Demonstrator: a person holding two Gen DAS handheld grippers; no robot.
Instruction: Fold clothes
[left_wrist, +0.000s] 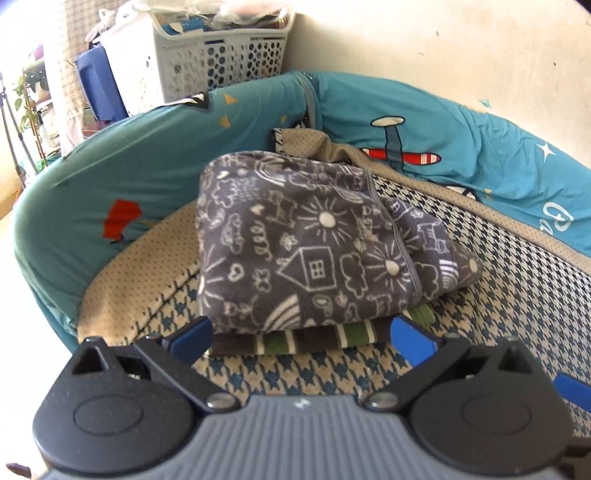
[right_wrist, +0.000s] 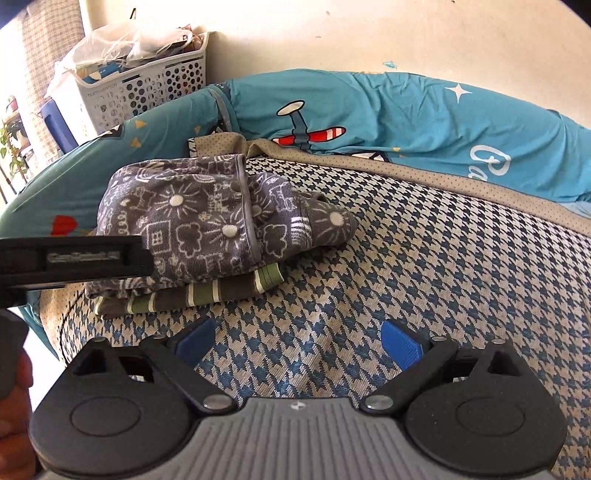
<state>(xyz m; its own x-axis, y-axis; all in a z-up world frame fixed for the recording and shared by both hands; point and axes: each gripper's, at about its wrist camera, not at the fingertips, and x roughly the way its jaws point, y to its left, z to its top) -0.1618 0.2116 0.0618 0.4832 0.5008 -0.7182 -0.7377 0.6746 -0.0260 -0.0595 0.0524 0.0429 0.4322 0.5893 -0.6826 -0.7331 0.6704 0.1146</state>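
Observation:
A folded grey fleece garment with white doodle print (left_wrist: 295, 243) lies on top of a folded green, brown and white striped garment (left_wrist: 314, 338) on the houndstooth mat (left_wrist: 480, 302). My left gripper (left_wrist: 301, 336) is open and empty, its blue fingertips (left_wrist: 412, 334) just in front of the stack's near edge. In the right wrist view the same grey garment (right_wrist: 207, 218) and striped garment (right_wrist: 207, 291) sit at the left. My right gripper (right_wrist: 297, 341) is open and empty over bare mat (right_wrist: 424, 258), to the right of the stack. The left gripper's body (right_wrist: 74, 258) shows at the left edge.
A teal cartoon-print padded bolster (left_wrist: 110, 184) curves around the mat's back and left; it also shows in the right wrist view (right_wrist: 406, 125). A white laundry basket (left_wrist: 207, 55) full of items stands behind it by the wall, next to a blue bin (left_wrist: 94, 79).

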